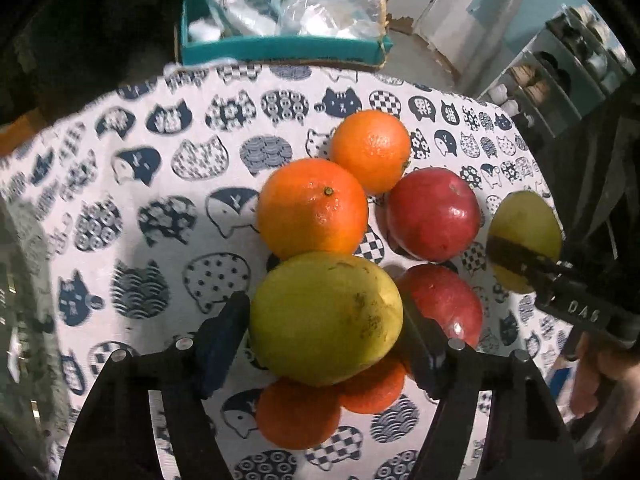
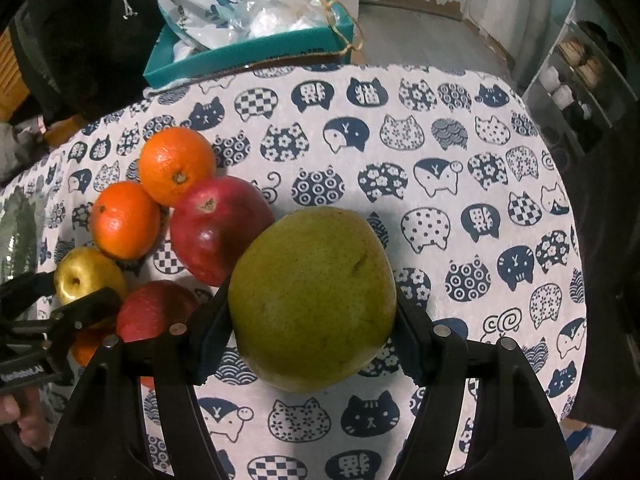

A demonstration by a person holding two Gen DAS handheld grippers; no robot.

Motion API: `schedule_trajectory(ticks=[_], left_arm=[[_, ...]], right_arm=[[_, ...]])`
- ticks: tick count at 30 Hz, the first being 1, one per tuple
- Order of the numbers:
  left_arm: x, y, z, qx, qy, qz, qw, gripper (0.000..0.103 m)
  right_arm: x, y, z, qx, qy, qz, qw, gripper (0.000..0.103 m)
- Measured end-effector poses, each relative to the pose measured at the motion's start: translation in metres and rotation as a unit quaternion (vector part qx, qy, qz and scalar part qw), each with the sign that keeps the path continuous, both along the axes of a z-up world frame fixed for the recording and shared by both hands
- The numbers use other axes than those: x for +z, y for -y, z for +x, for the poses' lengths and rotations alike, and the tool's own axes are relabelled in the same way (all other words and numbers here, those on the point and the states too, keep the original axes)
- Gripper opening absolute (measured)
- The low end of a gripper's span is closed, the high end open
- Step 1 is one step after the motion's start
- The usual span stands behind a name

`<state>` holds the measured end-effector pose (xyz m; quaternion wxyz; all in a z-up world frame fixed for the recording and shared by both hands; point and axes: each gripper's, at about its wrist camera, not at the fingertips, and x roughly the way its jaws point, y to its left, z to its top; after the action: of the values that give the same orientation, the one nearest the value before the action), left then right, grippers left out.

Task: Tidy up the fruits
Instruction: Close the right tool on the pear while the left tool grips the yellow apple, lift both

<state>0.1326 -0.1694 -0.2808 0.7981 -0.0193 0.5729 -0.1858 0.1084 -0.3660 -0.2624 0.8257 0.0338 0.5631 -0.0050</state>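
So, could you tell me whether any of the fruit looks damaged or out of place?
Nothing looks out of place. The yellow-green pear in the left gripper has brown scuff marks on its skin, and the green pear in the right gripper has one small dark streak. Nothing is spilled.

Your desk (image 2: 460,184) wears cat-print cloth (image 1: 140,200). Beyond its far edge you see teal box (image 1: 280,50) stuffed with plastic bags (image 2: 224,8). Shelf rack (image 1: 560,72) at far right.
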Motion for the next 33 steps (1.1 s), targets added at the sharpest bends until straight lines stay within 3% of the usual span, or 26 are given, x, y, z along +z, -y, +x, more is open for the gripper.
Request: schedule_trajectory(ticks=[9,33], left_arm=[[0.028,-0.007,-0.011,-0.003,0.043,0.015,0.999,0.074],[0.12,-0.068,-0.037,0.062,0.133,0.004,0.9892,0.074]], right_arm=[[0.03,-0.015,-0.005,0.021,0.042,-0.016,0.999,0.07],[0.124,-0.062,-0.03,0.06,0.149,-0.021,0.987,0.07]])
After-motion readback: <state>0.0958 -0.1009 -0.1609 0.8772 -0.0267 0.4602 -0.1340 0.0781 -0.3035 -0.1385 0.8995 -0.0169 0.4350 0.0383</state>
